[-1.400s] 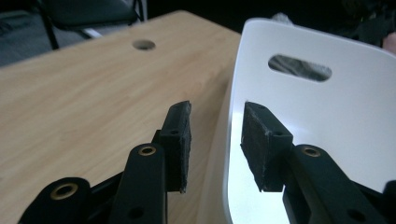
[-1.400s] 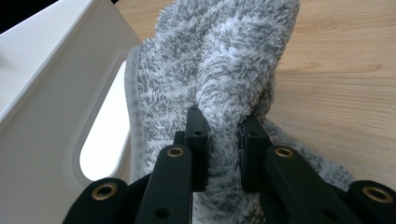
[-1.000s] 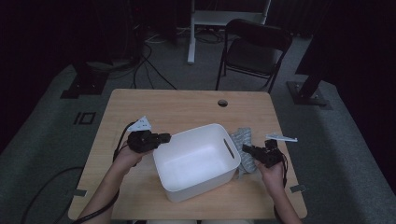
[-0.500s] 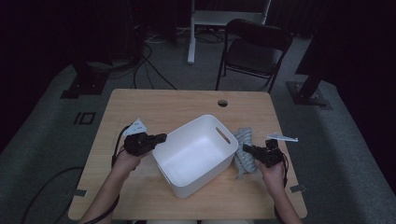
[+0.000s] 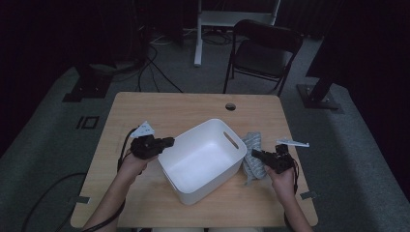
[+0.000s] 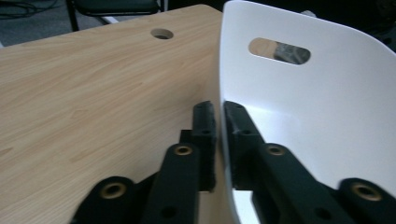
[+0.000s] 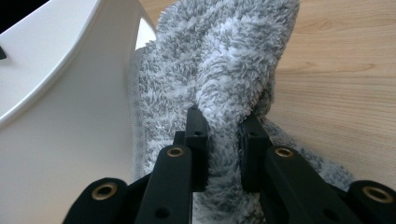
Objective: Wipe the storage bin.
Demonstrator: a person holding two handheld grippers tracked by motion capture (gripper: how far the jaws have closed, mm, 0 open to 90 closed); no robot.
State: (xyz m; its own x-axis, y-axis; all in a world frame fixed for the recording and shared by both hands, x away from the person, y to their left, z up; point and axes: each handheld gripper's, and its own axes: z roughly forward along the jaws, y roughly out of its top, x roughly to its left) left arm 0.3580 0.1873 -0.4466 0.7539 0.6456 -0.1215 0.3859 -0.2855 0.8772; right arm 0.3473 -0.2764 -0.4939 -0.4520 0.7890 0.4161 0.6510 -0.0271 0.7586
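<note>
Left hand-held gripper (image 6: 218,135) clamps bin (image 5: 193,169) rim; right hand-held gripper (image 7: 223,140) pinches towel (image 7: 224,60) beside bin wall.

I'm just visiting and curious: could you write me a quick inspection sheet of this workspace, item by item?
Surface: wooden table with a round hole.
Job's things: white bin, empty; fluffy grey towel beside it.
Clutter: nothing seen.
Grippers: left gripper clamped on the bin's wall; right gripper clamped on a fold of the towel.
Cables: one trails from the left gripper; more on the floor behind.
Surroundings: dark room, black chair.
</note>
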